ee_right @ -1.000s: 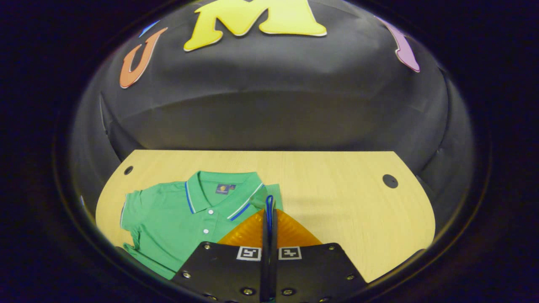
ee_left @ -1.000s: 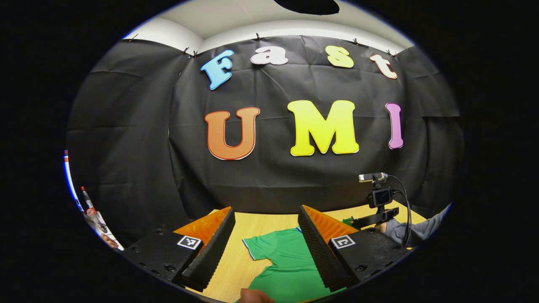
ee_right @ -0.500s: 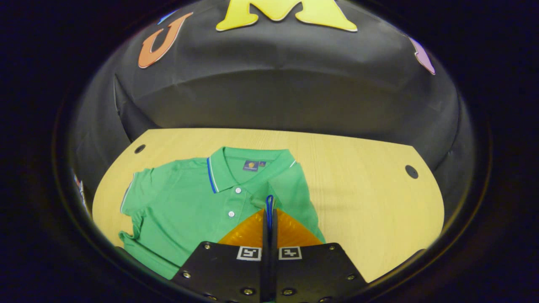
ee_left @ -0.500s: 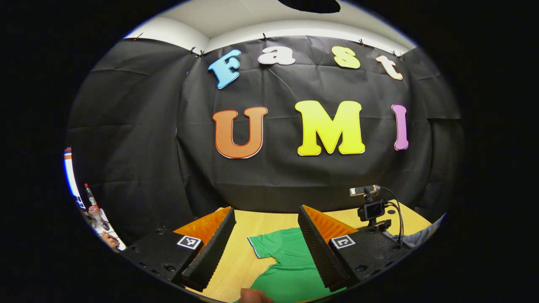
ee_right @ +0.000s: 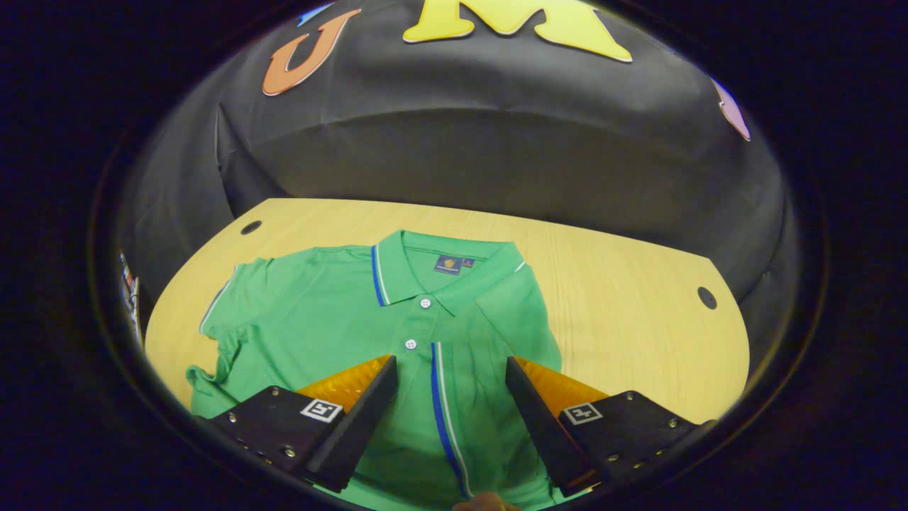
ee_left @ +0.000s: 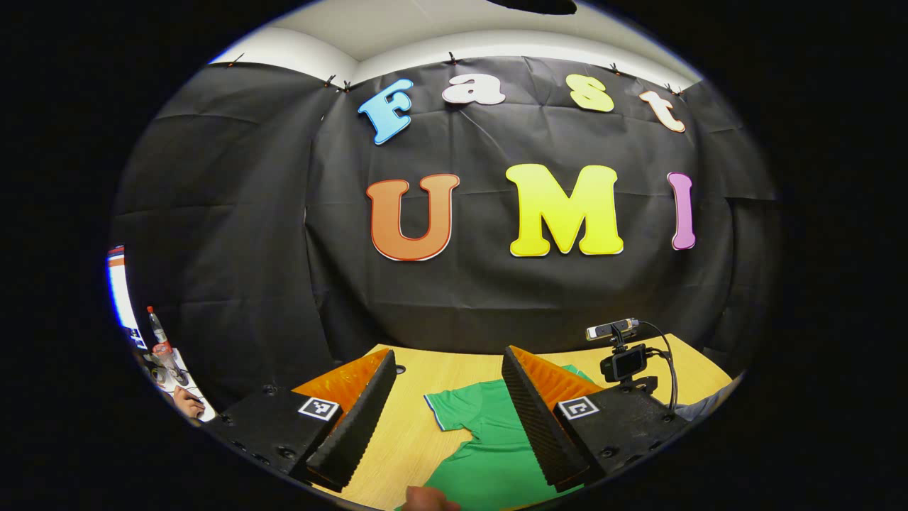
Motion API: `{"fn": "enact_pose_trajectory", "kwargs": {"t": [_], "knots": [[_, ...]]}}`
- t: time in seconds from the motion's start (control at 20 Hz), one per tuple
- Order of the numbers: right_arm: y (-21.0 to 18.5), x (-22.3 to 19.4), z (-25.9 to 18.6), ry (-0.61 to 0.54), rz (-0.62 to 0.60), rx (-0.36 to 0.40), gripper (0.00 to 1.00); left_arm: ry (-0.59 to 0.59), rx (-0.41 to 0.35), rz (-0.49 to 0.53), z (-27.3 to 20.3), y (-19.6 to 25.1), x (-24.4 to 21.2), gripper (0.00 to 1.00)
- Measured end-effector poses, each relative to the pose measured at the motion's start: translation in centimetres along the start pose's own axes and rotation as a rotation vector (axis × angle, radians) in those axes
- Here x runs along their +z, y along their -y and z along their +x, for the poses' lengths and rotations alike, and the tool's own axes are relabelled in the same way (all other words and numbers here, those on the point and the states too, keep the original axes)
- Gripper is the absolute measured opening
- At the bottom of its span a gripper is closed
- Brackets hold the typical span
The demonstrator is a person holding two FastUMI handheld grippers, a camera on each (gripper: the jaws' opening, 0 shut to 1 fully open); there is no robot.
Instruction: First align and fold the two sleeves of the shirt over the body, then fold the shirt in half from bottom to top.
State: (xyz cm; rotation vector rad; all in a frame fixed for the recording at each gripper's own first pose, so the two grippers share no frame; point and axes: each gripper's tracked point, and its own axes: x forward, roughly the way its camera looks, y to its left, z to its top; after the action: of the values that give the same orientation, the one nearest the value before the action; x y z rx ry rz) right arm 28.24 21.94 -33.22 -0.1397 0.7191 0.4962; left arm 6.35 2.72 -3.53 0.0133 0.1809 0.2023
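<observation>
A green polo shirt (ee_right: 333,319) lies flat on the wooden table (ee_right: 624,298), collar (ee_right: 425,266) toward the wall. One sleeve is folded over the body, its blue-striped cuff edge (ee_right: 438,404) running down the middle. The other sleeve (ee_right: 227,305) is spread out to the side. My right gripper (ee_right: 450,362) hovers open just above the folded sleeve, holding nothing. My left gripper (ee_left: 448,365) is open and held above the table's near side, with the spread sleeve (ee_left: 461,411) seen between its fingers. The right gripper's body (ee_left: 624,362) appears farther off there.
The table has a cable hole near each far corner (ee_right: 250,227) (ee_right: 706,297). A grey sleeve (ee_left: 699,408) of the person reaches in behind the right gripper. Bottles (ee_left: 156,337) stand on a side surface at the left. The black cloth wall closes the table's far edge.
The right gripper was shut on the sleeve's striped cuff; it carried it over the body and has opened, leaving the sleeve lying folded. The left gripper has barely shifted.
</observation>
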Motion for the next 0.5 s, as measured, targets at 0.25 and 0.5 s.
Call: {"fn": "enact_pose_trajectory", "kwargs": {"t": [0.25,0.5], "knots": [[2.7,4.6,-3.0,0.127,-0.014,-0.055,0.96,-0.044,-0.024,-0.010,2.8,0.1,-2.6,0.96],[4.7,11.2,-10.2,0.324,-0.062,-0.074,0.96,-0.105,-0.013,-0.052,7.1,-0.3,-6.3,0.96]]}}
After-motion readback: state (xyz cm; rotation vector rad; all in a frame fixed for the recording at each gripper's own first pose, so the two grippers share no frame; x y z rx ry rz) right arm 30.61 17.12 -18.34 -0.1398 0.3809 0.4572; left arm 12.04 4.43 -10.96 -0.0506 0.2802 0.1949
